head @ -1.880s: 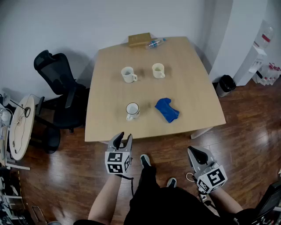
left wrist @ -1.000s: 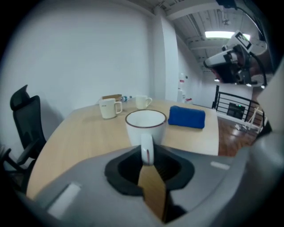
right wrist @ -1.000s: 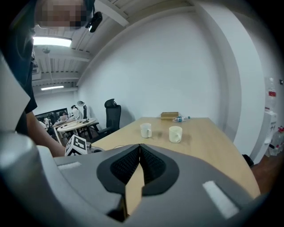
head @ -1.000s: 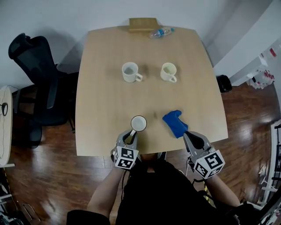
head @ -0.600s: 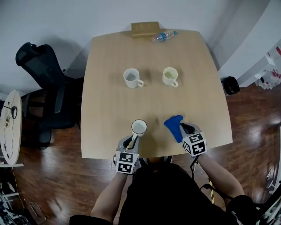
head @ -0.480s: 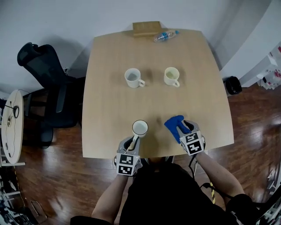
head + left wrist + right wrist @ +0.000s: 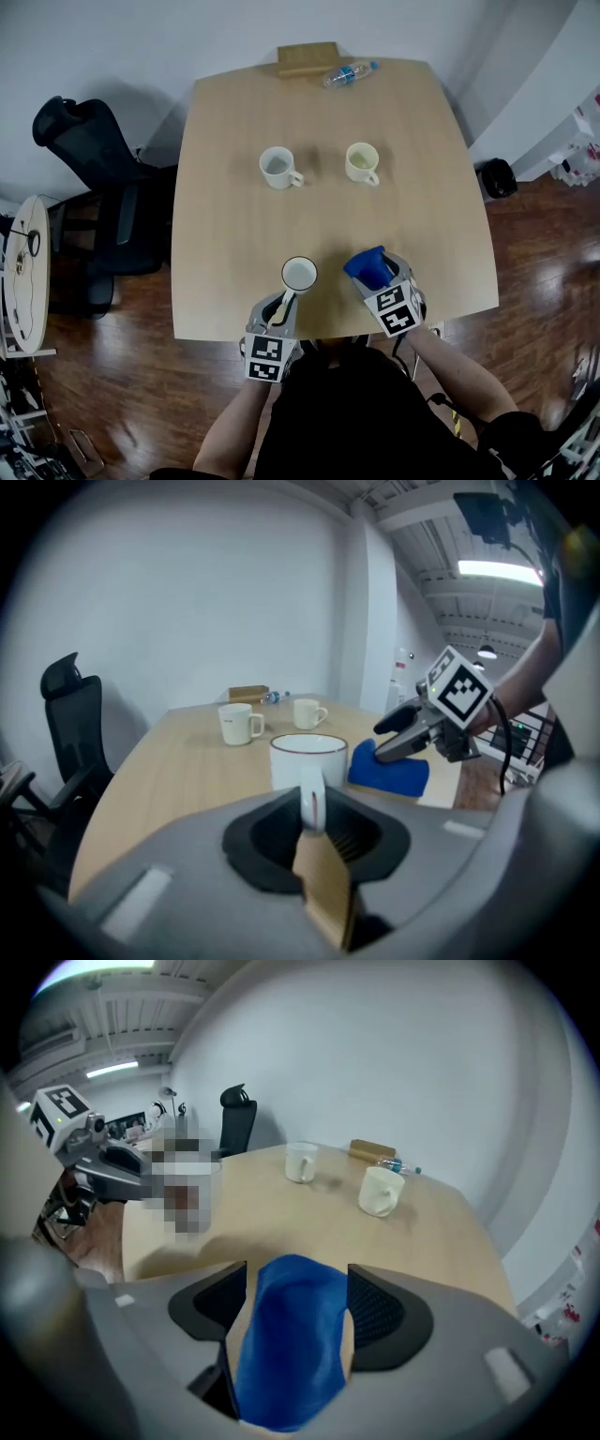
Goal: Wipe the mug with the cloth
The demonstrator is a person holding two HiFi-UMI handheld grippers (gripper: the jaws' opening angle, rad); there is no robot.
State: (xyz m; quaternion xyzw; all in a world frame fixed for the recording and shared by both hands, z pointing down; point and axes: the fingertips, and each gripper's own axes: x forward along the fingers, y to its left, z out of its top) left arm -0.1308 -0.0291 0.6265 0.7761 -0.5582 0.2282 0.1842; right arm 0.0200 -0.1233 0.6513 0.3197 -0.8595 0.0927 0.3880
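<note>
- Since the earlier frame the right gripper [image 7: 373, 274] has come forward and down from beyond the table's near edge onto the blue cloth [image 7: 361, 263]; its jaws have just been opening and now stand wide apart with the cloth bunched between them
- The left gripper [image 7: 281, 302] has its jaws closed tight on the handle [image 7: 310, 803] of the near mug [image 7: 299, 274]
- Three mugs are on the table [image 7: 234, 234]: the held one near the near edge, just left of the cloth, and two far ones [image 7: 277, 167] [image 7: 362, 162] side by side
- One cloth, one plastic bottle [image 7: 346, 72] and one wooden box [image 7: 307, 58], both at the far edge
- The held mug is white with a thin dark rim, upright, with its handle towards the person
</note>
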